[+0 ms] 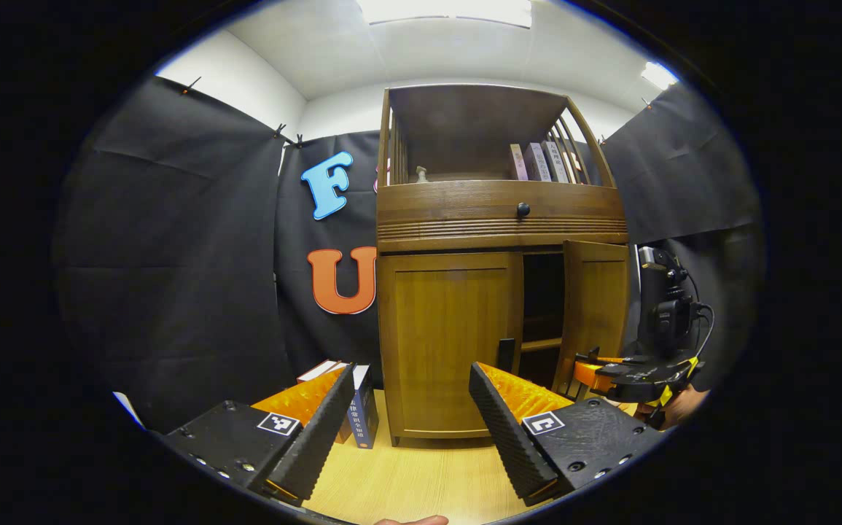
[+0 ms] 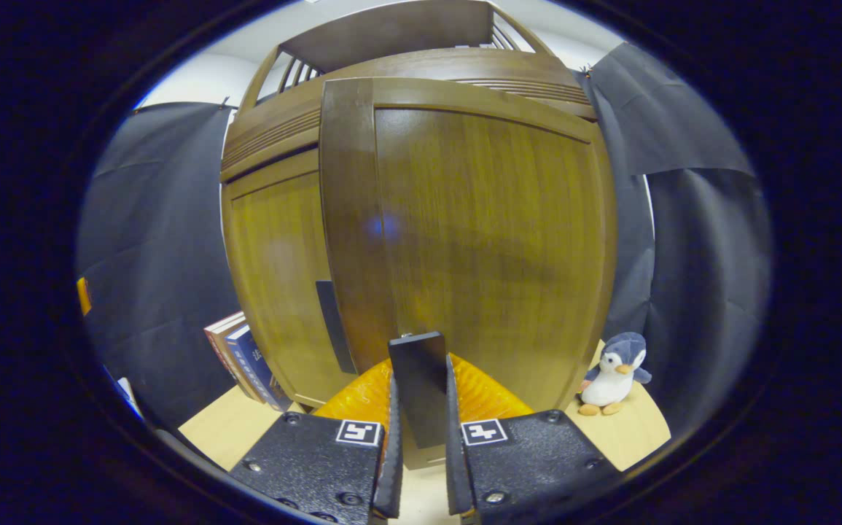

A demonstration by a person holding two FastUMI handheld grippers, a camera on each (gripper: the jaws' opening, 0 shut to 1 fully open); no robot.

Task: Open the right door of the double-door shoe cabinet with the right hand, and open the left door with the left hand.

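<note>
The right gripper (image 2: 421, 437) squeezes the right door's handle (image 2: 418, 386), door part open. The left gripper (image 1: 410, 415) is wide open, holding nothing. The left door's tall handle (image 1: 506, 355) stands just ahead of it, a bit right.

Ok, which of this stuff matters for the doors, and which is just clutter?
In play:
right door, ajar
its handle, clamped by the right gripper
left door, closed
its handle
left gripper, open, short of the cabinet

Clutter:
books on the floor
penguin toy
shelf books
drawer knob
</note>
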